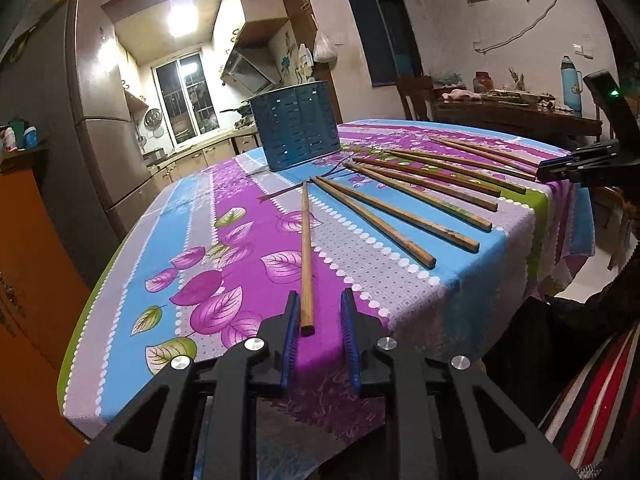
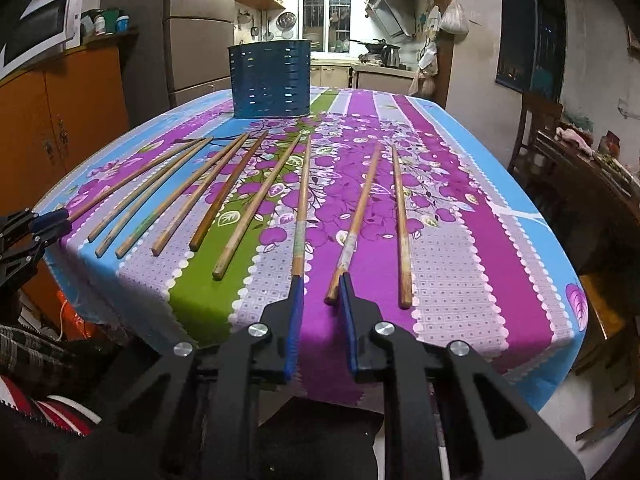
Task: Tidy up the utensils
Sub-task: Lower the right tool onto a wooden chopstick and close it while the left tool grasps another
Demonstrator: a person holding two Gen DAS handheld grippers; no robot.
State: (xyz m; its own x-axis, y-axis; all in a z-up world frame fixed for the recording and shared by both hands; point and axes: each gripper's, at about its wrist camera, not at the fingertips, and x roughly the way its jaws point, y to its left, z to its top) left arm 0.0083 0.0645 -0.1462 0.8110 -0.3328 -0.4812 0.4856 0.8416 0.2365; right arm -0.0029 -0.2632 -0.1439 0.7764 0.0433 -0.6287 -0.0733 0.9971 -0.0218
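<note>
The left hand-held gripper [image 1: 320, 320] is spread wide, and the near end of one chopstick [image 1: 307, 256] lies on the cloth between its two blue fingers [image 1: 294, 336]. The fingers do not squeeze it yet. I think this is the picking-up step, right at the start, because no stick can be seen in the holder. The next move, I think, is to close the fingers on that stick end, lift it, and carry it over to the holder. It should be gripped well so the thin stick does not tip or slip. The right hand-held gripper [image 2: 320, 294] is spread open too and holds nothing. It sits at the near edge of the desk [image 2: 460, 280]. One stick [image 2: 301, 216] runs up from the tip of its left finger, and another stick [image 2: 356, 224] ends just beside its right finger. A third stick [image 2: 401, 224] lies a bit more to the right. More chopsticks [image 2: 180, 200] lie side by side on the flowery cloth, fanned out between the two grippers, with their thin ends pointing away. Farther back, on the far part of the desk, stands the blue holder [image 2: 271, 78] with little slots in its side. It is upright and well apart from both grippers.
</note>
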